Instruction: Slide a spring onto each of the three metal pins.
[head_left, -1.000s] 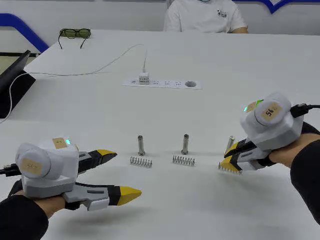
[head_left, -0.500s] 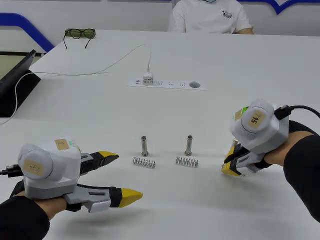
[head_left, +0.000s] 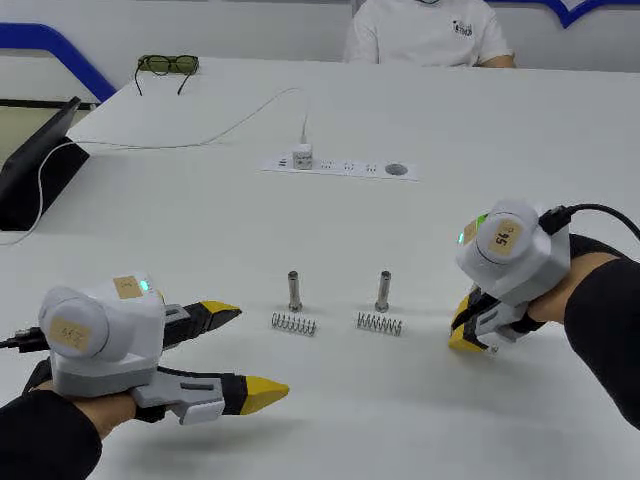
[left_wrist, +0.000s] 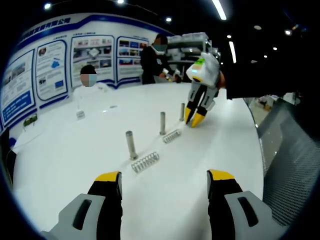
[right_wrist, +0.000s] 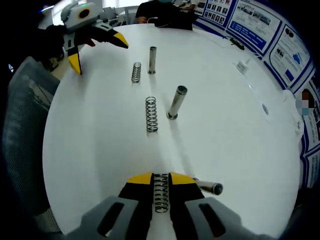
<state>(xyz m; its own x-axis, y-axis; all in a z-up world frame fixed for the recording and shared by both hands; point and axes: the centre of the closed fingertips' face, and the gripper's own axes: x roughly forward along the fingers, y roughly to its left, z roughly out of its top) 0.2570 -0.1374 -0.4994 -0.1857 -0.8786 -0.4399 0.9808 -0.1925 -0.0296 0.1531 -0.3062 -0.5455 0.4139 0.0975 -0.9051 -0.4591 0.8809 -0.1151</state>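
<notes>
Head view: the right gripper (head_left: 470, 335), grey body w/ yellow tips, is down at the white tabletop (head_left: 200, 230), tips pointing at the surface. I can't read its jaw gap from here. The left gripper (head_left: 250, 350) hovers low, jaws spread wide, nothing between. The first pin (head_left: 294, 290) and second pin (head_left: 384, 290), upright grey metal cylinders, each have a loose coiled wire spring lying flat just in front: first spring (head_left: 293, 323), second spring (head_left: 379, 323).

Left gripper view: the third pin (left_wrist: 182, 111), same type, stands upright just beside the right gripper's tips.

Right gripper view: jaws stand close on the third spring (right_wrist: 160, 192), a small steel coil, and appear to pinch its flanks. Its long axis runs fwd along the jaws. The third pin sits just beside the jaw on this view's right, apart from the coil.

Assessment: spring axis and pin axis don't line up. I judge the next move needs the coil turned upright, bore over the pin top. The right gripper is nearest; the left gripper is well apart.
</notes>
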